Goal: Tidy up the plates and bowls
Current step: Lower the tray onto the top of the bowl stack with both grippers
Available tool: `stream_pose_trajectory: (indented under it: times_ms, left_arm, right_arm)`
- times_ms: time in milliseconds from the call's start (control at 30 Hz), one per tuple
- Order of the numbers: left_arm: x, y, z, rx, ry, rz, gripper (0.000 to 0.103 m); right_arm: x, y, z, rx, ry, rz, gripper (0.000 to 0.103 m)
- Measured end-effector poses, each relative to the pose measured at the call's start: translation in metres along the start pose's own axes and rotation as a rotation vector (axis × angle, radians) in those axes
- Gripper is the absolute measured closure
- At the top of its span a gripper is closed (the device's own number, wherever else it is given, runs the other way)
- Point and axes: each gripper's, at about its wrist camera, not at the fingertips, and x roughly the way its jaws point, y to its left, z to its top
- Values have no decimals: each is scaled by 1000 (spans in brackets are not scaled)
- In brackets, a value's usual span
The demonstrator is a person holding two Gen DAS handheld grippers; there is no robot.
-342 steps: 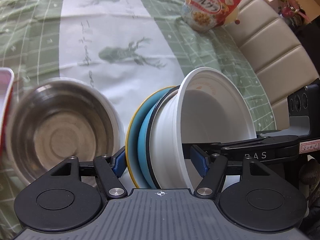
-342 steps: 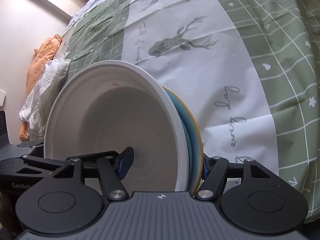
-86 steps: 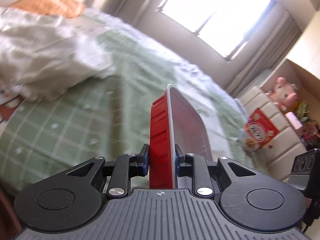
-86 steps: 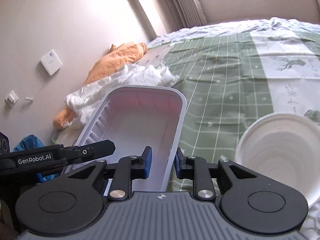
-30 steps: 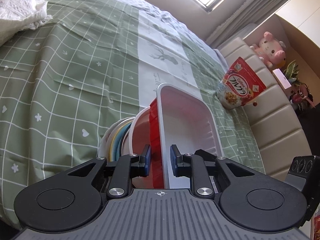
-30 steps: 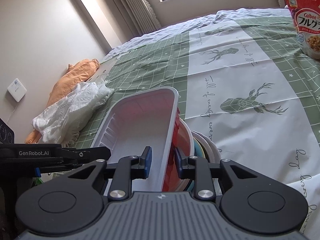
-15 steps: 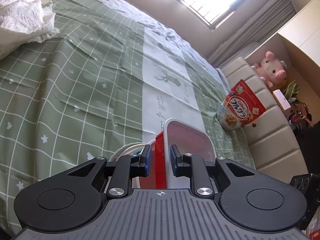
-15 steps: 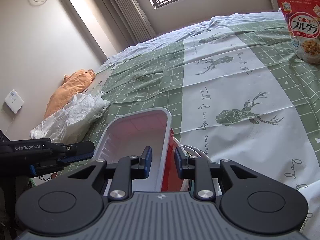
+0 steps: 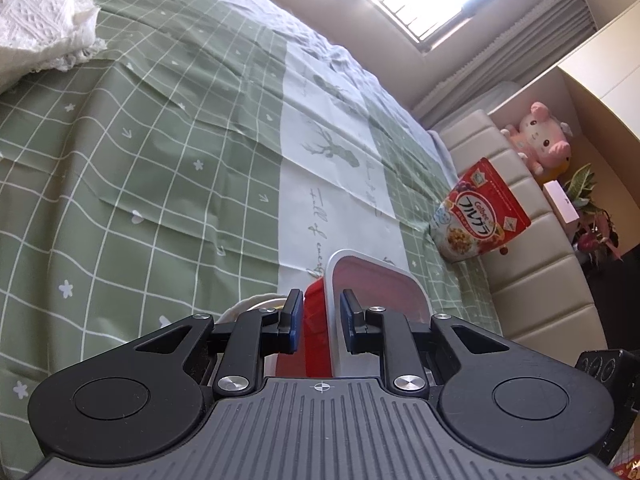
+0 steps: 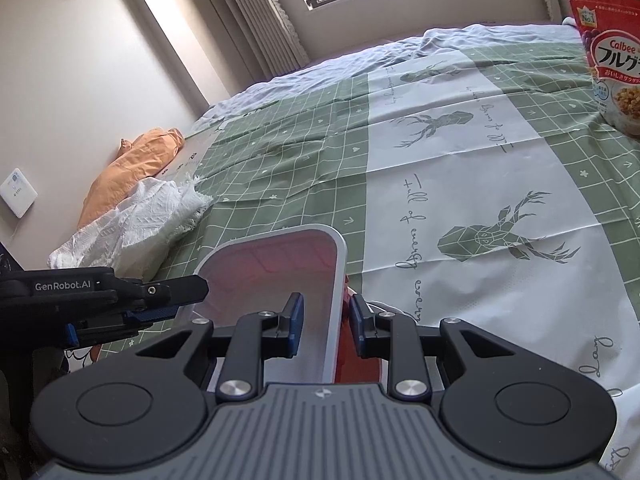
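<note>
The red tray [image 9: 316, 320] with its white inside [image 10: 280, 280] sits on top of a stack of bowls [image 9: 248, 306] on the bed, near the bed's closest edge, on the white strip of the green checked sheet [image 9: 140, 160]. Only a pale rim of the stack shows beneath it. The left gripper [image 9: 318, 322] straddles one long wall of the tray, its blue pads [image 9: 294, 320] parted with a gap on each side, not squeezing. The right gripper [image 10: 325, 326] straddles the opposite wall the same way, fingers spread and loose. Farther up the bed a cereal bag [image 9: 480, 212] leans by the padded headboard [image 9: 520, 280]. A white blanket [image 10: 132, 224] and an orange cloth [image 10: 136, 164] lie at the far side edge.
</note>
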Motion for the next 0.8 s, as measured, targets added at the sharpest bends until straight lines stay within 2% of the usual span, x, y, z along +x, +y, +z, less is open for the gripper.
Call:
stream_pose_trajectory:
  times_ms: [67,800]
  left_arm:
    - [3,0,0,-3,12,-17,81]
    - [15,-5,4,22,35,-5,81]
  right_arm:
    - [0,1,0,-4,0,-4,77]
    - [-2,-3,2,1,-2,-15,77]
